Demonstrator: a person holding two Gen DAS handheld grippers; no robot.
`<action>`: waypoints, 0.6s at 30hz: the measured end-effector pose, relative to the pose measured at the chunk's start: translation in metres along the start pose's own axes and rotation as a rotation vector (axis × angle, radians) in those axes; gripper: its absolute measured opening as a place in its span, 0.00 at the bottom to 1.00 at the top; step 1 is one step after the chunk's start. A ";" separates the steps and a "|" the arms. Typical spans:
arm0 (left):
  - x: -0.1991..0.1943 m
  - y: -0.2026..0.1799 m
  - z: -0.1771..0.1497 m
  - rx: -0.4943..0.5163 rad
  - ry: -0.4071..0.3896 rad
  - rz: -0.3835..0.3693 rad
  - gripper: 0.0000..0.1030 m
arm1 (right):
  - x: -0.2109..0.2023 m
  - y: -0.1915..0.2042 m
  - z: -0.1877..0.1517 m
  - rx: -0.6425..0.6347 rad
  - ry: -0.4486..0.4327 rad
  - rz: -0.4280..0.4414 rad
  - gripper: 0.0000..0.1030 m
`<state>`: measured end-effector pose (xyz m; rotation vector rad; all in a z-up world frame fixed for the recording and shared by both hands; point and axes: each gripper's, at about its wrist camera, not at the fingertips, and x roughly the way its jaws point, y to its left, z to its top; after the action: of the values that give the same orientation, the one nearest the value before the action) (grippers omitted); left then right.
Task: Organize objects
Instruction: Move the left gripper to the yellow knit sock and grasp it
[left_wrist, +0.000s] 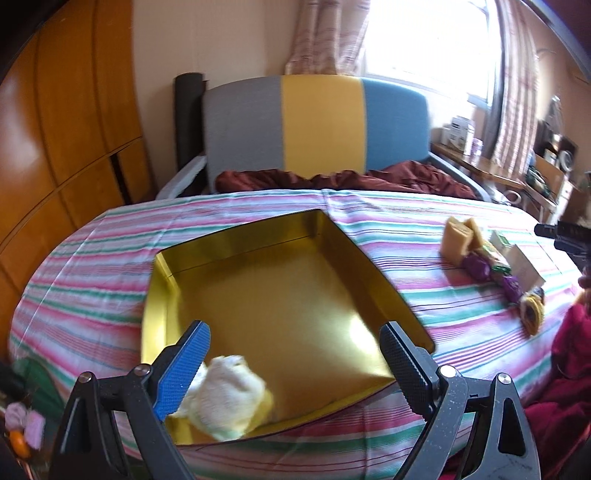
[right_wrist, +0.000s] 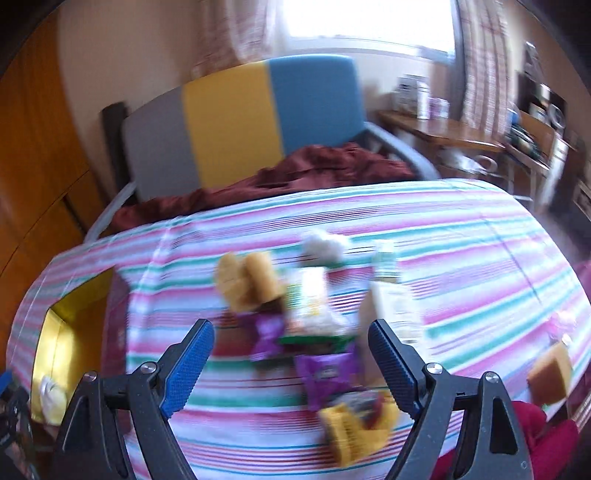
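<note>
Hard to see: the snack pile (right_wrist: 317, 332) right of the gold tin (left_wrist: 280, 295) is smeared with blur.
Pose: both tools tilt down over the striped cloth (left_wrist: 92, 258).
Left gripper (left_wrist: 295, 365): spread wide, empty, above the tin.
Right gripper (right_wrist: 291, 362): spread wide, empty, over the snacks.
White bundle (left_wrist: 225, 395): inside the tin's near corner.

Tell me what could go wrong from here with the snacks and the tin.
1. The snack pile is packed tight, so the open right gripper may pinch two wrappers at once.
2. The right view is blurred, so aim may be off.
3. The gold tin lies on soft striped cloth and could tip if bumped.
</note>
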<state>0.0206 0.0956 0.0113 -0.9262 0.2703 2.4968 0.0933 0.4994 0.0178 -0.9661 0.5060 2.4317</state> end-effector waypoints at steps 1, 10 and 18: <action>0.000 -0.004 0.001 0.007 0.000 -0.008 0.91 | 0.001 -0.016 0.002 0.049 -0.009 -0.019 0.84; 0.016 -0.069 0.012 0.132 0.032 -0.127 0.91 | 0.017 -0.127 -0.020 0.543 0.009 -0.020 0.84; 0.047 -0.137 0.017 0.217 0.106 -0.297 0.78 | 0.016 -0.125 -0.023 0.563 0.020 0.027 0.85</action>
<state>0.0460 0.2376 -0.0103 -0.9356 0.3980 2.1053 0.1635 0.5954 -0.0293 -0.7367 1.1363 2.1119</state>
